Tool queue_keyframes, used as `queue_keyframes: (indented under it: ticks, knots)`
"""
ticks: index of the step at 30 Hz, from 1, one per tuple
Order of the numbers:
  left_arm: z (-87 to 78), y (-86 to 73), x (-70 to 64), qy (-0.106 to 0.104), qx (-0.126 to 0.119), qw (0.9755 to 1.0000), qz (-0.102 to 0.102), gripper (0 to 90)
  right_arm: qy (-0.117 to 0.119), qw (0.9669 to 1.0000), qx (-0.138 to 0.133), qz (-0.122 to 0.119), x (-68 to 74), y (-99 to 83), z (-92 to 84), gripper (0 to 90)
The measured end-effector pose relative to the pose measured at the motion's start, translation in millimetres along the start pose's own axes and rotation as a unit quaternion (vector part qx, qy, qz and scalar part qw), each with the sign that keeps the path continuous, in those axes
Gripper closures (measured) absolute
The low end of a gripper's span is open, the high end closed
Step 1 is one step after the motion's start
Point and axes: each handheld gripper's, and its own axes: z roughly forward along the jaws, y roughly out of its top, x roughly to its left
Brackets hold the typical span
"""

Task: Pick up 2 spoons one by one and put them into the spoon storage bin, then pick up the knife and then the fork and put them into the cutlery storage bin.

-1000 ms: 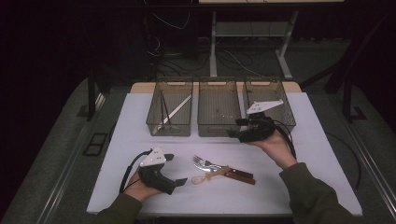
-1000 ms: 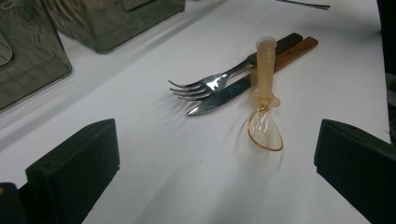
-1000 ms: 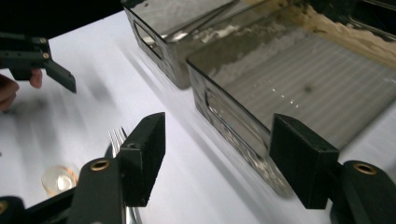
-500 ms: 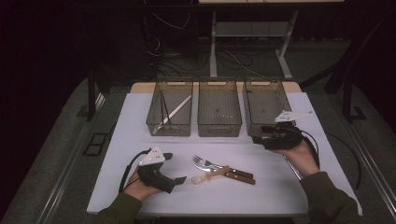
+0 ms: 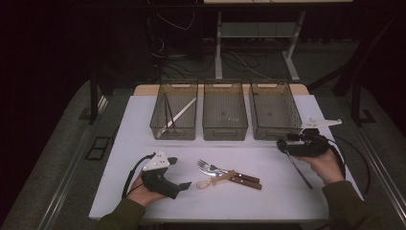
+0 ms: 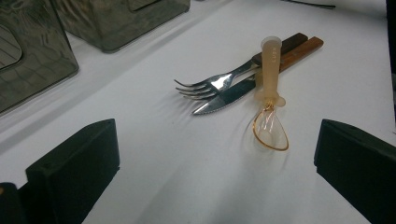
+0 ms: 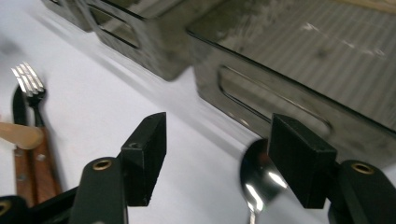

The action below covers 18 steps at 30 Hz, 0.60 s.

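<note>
- The metal spoon [image 5: 298,167] lies on the white table [image 5: 268,201] at the right of the high view, its bowl up near the front of the right-hand bin and its handle running down and to the right.
- In the right gripper view the spoon [image 7: 258,184] shows its shiny bowl at the lower middle, just under the right jaw and partly behind it; whether the jaw touches it I cannot tell.
- The right gripper [image 5: 283,144] sits at the right of the high view, low over the spoon's bowl, with a hand [image 5: 326,165] behind it. Its jaws stand about half open, with bare table between them and nothing held.
- The left gripper [image 5: 179,173] rests at the lower left of the high view, held by a hand [image 5: 143,194]. Its jaws stand wide apart and hold nothing.
- In the middle of the table lie a fork [image 5: 210,167] and a knife [image 6: 229,97], both with wooden handles, side by side, and a clear plastic spoon [image 6: 271,109] laid across them.
- Three clear bins stand in a row at the top of the table: the left bin [image 5: 165,132] holds long thin pieces leaning inside, the middle bin [image 5: 225,132] stands beside it, and the right bin [image 5: 268,132] stands just above the right gripper.
</note>
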Motion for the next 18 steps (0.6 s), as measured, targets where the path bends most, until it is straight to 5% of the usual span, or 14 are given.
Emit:
queue_keyframes:
  ticks: [13,18]
  knots:
    - [0.3,0.3,-0.7,0.001,0.003,1.0000,0.003,0.0,-0.037,0.9985,0.016,0.038,-23.3,-11.9,11.2,44.9]
    - [0.0,0.2,-0.5,0.001,0.002,1.0000,0.002,0.0,-0.033,0.9977,0.032,0.051,-29.1,-16.8,15.2,45.9]
